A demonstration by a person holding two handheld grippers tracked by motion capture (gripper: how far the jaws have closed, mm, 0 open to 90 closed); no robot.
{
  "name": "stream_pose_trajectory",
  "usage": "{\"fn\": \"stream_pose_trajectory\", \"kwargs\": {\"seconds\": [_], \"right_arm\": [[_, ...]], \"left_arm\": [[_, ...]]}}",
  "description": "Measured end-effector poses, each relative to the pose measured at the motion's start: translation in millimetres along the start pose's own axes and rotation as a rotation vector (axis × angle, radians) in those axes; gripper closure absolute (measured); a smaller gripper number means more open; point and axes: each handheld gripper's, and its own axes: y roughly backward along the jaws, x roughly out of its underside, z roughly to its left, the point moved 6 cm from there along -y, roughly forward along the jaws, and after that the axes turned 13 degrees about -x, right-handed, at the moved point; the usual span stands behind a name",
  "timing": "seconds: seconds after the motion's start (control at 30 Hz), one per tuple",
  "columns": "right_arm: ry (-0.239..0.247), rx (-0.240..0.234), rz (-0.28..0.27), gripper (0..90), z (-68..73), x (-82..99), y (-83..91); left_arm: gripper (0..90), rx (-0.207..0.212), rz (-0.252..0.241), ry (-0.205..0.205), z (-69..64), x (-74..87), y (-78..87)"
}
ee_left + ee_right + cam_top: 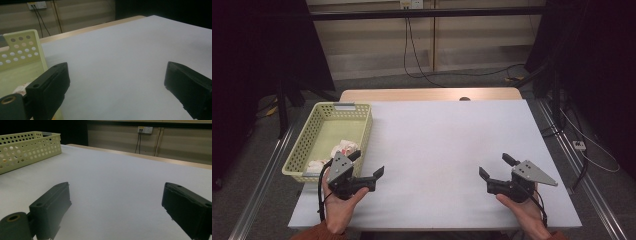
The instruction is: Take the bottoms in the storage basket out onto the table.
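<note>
My left gripper (pixel 367 163) is held just above the white table (pixel 447 145) at its near left, right beside the yellow-green basket (pixel 308 136). Its jaws stand wide apart with nothing between them, as the left gripper view confirms (pixel 116 80). My right gripper (pixel 497 165) hovers at the near right, also open and empty, its jaws spread in the right gripper view (pixel 116 202). Inside the basket lies a crumpled white and pinkish object (pixel 343 149), partly hidden by the left gripper.
The perforated basket (pixel 27 146) stands along the table's left edge; its wall (pixel 21 50) is close to the left jaw. A wooden strip (pixel 432 94) borders the far edge. Cables and dark stands surround the table on the floor.
</note>
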Motion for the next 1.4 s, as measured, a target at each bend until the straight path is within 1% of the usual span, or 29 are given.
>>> {"fn": "stream_pose_trajectory", "kwargs": {"seconds": [0.1,0.2,0.27,0.37,0.53,0.63,0.73,0.83,0.9,0.93,0.97,1.07,1.2,1.23,1.3,1.4], "right_arm": [[-0.004,-0.002,-0.003,8.2,-0.9,0.1,0.7],[-0.013,-0.002,0.000,7.4,-1.4,0.7,0.8],[-0.012,-0.006,0.002,7.3,-1.5,0.9,0.7],[-0.011,-0.010,0.000,7.2,-1.4,0.7,0.2],[-0.024,-0.013,0.005,6.7,-2.0,2.0,-0.7],[-0.024,-0.011,0.013,5.5,-2.4,2.8,-0.9],[-0.028,-0.006,0.011,4.7,-3.0,2.3,-1.9],[-0.034,-0.002,0.016,4.3,-3.2,3.5,-0.9],[-0.036,-0.005,0.017,3.9,-3.4,3.9,0.4],[-0.038,-0.005,0.015,3.8,-3.4,3.7,0.9],[-0.038,-0.005,0.015,3.8,-3.4,3.7,0.9],[-0.041,-0.005,0.014,3.7,-3.5,3.7,0.7],[-0.045,-0.006,0.018,3.7,-4.5,4.4,-1.0],[-0.045,-0.006,0.018,3.7,-4.5,4.4,-1.0],[-0.050,-0.008,0.018,3.7,-4.8,4.5,-2.4],[-0.044,-0.009,0.020,3.7,-5.8,4.9,-3.4]], "left_arm": [[6.2,-0.003,-0.003,-0.002,-0.1,-1.1,-0.7],[6.2,-0.004,0.006,-0.010,0.0,-1.1,-1.3],[6.2,-0.015,0.012,-0.003,1.2,-0.8,0.1],[6.2,-0.022,0.005,-0.006,2.1,-2.6,1.0],[5.9,-0.018,0.005,-0.005,2.9,-4.8,0.1],[5.7,-0.015,0.008,-0.016,4.8,-7.0,-0.4],[4.7,-0.013,0.005,-0.016,6.3,-8.1,0.5],[4.2,0.003,0.016,-0.010,8.5,-9.7,-0.3],[3.8,0.004,0.016,-0.009,9.7,-10.5,-0.9],[3.9,0.009,0.021,-0.018,10.0,-10.9,-1.2],[3.9,0.008,0.027,-0.030,10.8,-11.5,-1.2],[3.7,0.000,0.021,-0.025,13.4,-13.7,-1.4],[4.0,-0.005,0.031,-0.020,17.6,-15.4,-1.2],[4.0,-0.010,0.034,-0.024,19.7,-16.4,-1.4],[4.0,-0.016,0.034,-0.016,23.0,-18.0,-1.2],[4.0,-0.019,0.035,-0.012,27.9,-20.4,-0.5]]}}
